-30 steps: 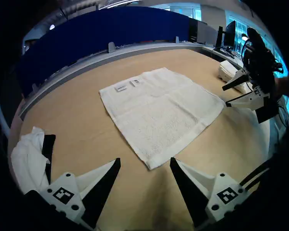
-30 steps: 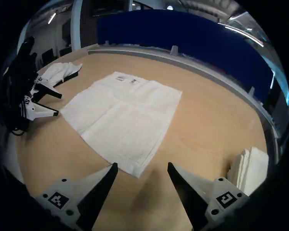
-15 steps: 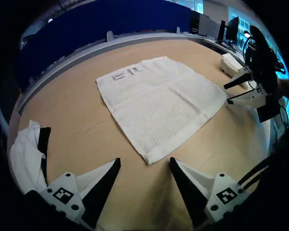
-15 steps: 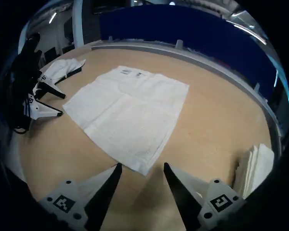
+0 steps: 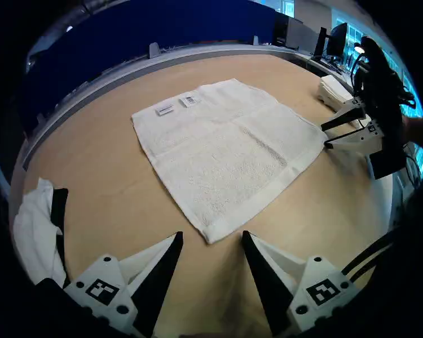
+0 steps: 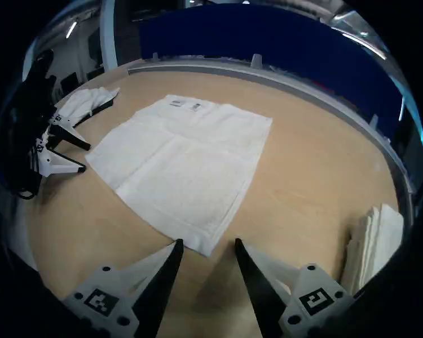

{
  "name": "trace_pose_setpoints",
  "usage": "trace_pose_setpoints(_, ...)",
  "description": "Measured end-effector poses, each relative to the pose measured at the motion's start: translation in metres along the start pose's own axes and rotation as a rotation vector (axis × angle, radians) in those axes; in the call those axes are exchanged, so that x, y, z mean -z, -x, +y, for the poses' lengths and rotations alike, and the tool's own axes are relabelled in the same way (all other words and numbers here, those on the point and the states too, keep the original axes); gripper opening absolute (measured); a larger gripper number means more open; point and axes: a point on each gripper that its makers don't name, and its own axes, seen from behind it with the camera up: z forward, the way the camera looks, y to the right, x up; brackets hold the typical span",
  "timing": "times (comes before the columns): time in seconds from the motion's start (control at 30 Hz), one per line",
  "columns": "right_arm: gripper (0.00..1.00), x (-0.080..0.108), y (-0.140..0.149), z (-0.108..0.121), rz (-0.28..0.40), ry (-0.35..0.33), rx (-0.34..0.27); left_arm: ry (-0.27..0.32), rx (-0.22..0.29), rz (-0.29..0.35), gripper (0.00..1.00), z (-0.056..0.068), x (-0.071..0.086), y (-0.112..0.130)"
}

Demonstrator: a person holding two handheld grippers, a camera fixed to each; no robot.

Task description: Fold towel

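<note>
Jaws on your left gripper (image 5: 211, 233) are spread, with the near corner of the towel (image 5: 228, 152) lying just ahead of the gap between them. On your right gripper (image 6: 208, 241) they are spread too, framing another corner. The towel lies flat and unfolded in the middle of the table (image 5: 98, 169), two small labels (image 5: 177, 105) near its far edge. A stack of folded towels (image 6: 375, 242) sits by the table's edge, and a crumpled cloth (image 5: 34, 236) lies beside your left gripper.

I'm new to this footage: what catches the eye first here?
A white towel lies spread flat on the wooden table, one corner pointing at the open jaws of the left gripper. The right gripper, also open, faces another corner; folded towels are stacked at its right.
</note>
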Motion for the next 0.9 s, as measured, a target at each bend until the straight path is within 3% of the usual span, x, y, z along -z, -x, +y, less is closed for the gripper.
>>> trace_pose_setpoints(0.23,0.55,0.0,0.0,-0.005,0.001,-0.016,0.013,-0.002,0.005,-0.004,0.7,-0.001,0.0,0.0)
trace_pose_setpoints(0.5,0.3,-0.001,0.0,-0.012,-0.001,-0.032,0.031,0.002,0.001,-0.01,0.59,0.002,0.0,0.0)
trace_pose_setpoints(0.83,0.2,0.001,0.001,-0.012,-0.013,-0.031,0.03,0.009,-0.002,-0.022,0.5,0.002,0.0,0.001)
trace_pose_setpoints(0.9,0.2,0.001,0.0,-0.012,-0.015,-0.027,0.03,0.002,-0.002,-0.026,0.35,0.0,0.0,0.002)
